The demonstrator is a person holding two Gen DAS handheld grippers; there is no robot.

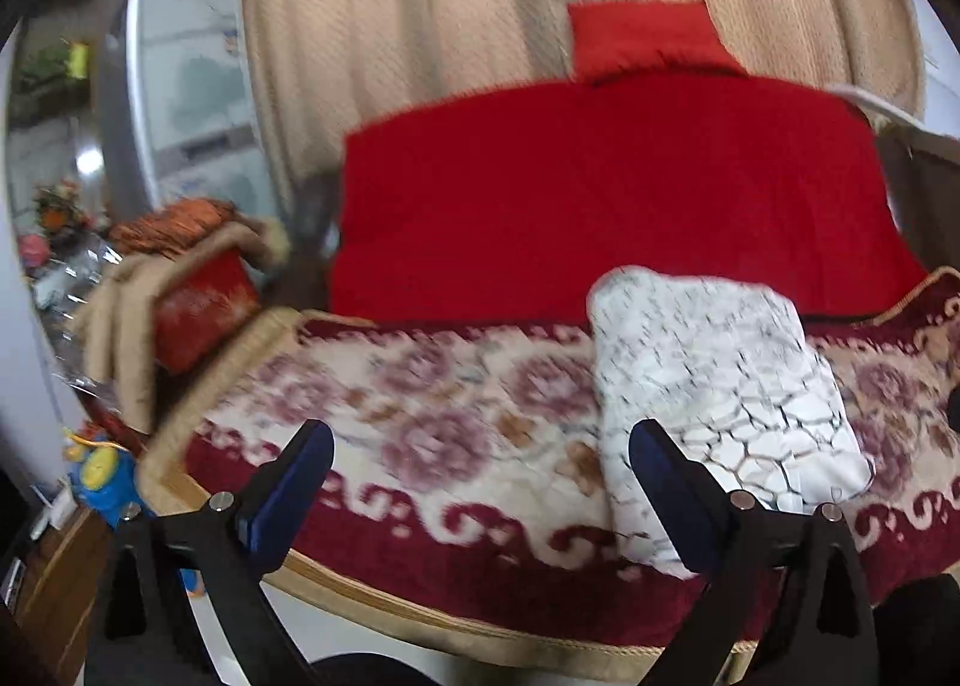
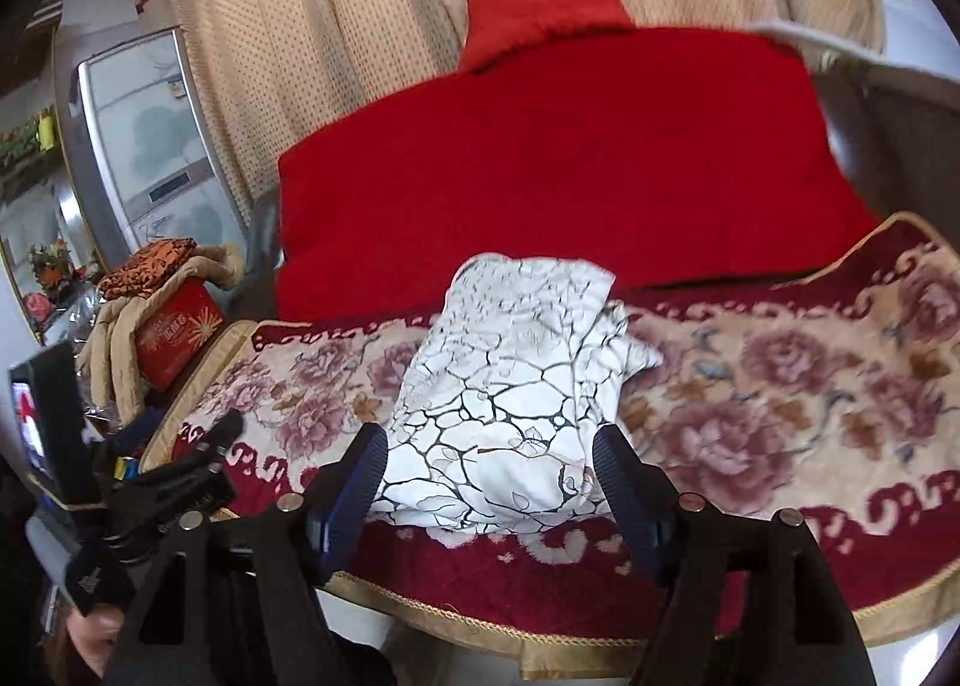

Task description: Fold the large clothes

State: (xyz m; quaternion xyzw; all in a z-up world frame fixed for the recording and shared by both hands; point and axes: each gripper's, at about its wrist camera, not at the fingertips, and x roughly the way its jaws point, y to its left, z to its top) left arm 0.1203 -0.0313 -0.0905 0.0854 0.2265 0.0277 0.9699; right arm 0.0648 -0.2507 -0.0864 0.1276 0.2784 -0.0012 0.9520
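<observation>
Floral blanket (image 2: 780, 386) over a couch, red throw (image 2: 570, 158) behind. White patterned garment (image 2: 510, 386) near centre, already folded compact. Left gripper (image 1: 480, 446) and right gripper (image 2: 486, 446) both spread apart, holding nothing. Probably little left but tidying.

Sofa seat (image 2: 780, 386) seen across lower half of both views, covered by floral blanket (image 1: 450, 416) in cream with mauve roses, dark red scroll border, tan trim along front edge. Folded white garment (image 2: 510, 386) with dark crackle print laid directly on blanket: centre of right wrist view, right of centre in left wrist view. Red cloth (image 1: 600, 194) spread behind, upper centre, its lower edge met by blanket. Garment's far end overlapping red cloth's lower edge.
</observation>
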